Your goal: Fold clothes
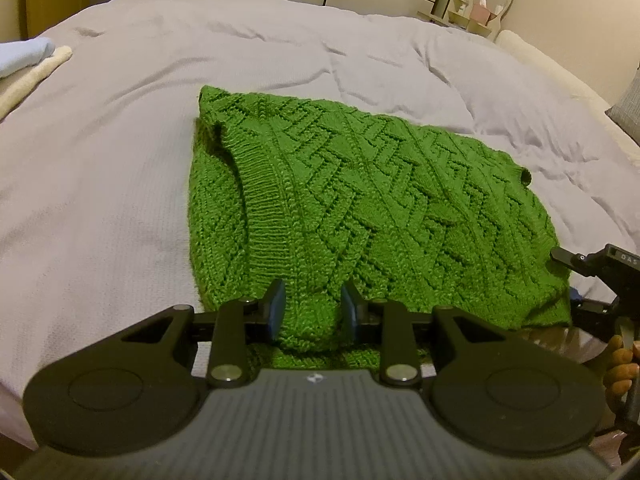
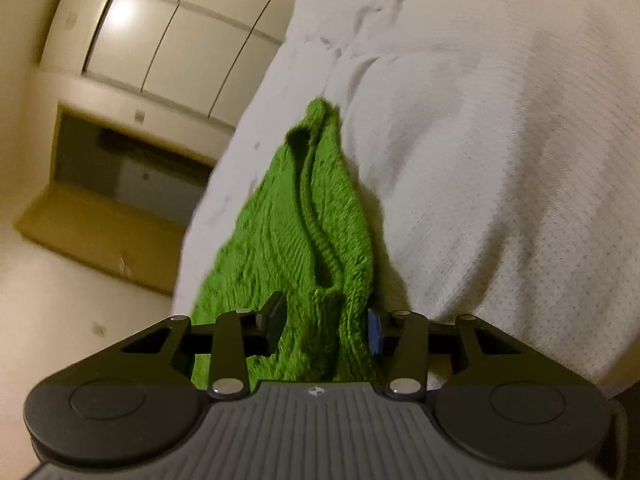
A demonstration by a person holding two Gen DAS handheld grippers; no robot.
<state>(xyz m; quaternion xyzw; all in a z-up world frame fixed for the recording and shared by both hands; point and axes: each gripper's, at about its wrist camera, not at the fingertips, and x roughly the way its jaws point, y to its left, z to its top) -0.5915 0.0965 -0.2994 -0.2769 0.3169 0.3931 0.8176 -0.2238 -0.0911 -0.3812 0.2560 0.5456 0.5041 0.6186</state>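
Green knit sweater (image 1: 360,200) lies on the bed (image 1: 120,160), long axis running left-right. Left gripper (image 1: 313,312) and right gripper (image 2: 324,326) both pinch its near edge; fold goes away, toward the far edge.

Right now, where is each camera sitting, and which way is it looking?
Left wrist: sits on the left gripper, looking across the pale grey bed cover at the green knitted sweater; its fingers, the other gripper and a hand show.
Right wrist: sits on the right gripper, tilted along the bed's edge towards cream cupboards; its fingers show.
Both see the sweater and bed cover.
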